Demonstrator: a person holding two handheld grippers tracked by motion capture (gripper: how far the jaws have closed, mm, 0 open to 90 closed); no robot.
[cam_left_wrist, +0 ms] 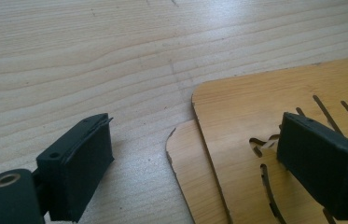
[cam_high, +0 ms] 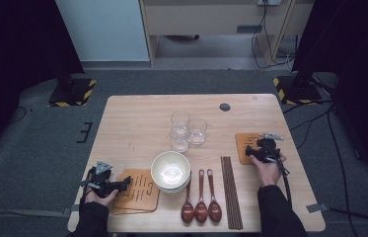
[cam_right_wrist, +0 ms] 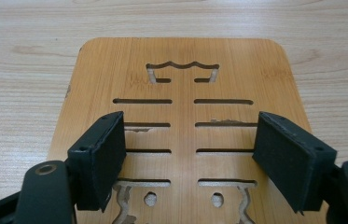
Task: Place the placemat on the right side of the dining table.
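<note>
My left gripper (cam_high: 122, 185) lies low at the front left, jaws open over the edge of two stacked wooden mats (cam_high: 139, 191). Its own view has the mat stack (cam_left_wrist: 255, 107) under the right pad, the left pad over bare table, nothing gripped. My right gripper (cam_high: 251, 151) hovers over a single carved wooden mat (cam_high: 244, 144) at the right side. In the right gripper view the mat (cam_right_wrist: 181, 70) lies flat beneath the spread pads (cam_right_wrist: 99, 158), which hold nothing.
Stacked pale bowls (cam_high: 170, 171) sit at the table's front middle, three clear glasses (cam_high: 187, 129) behind them. Three brown spoons (cam_high: 201, 202) and a bundle of dark chopsticks (cam_high: 231, 190) lie to the right of the bowls. The wooden table (cam_high: 137, 118) ends close behind my hands.
</note>
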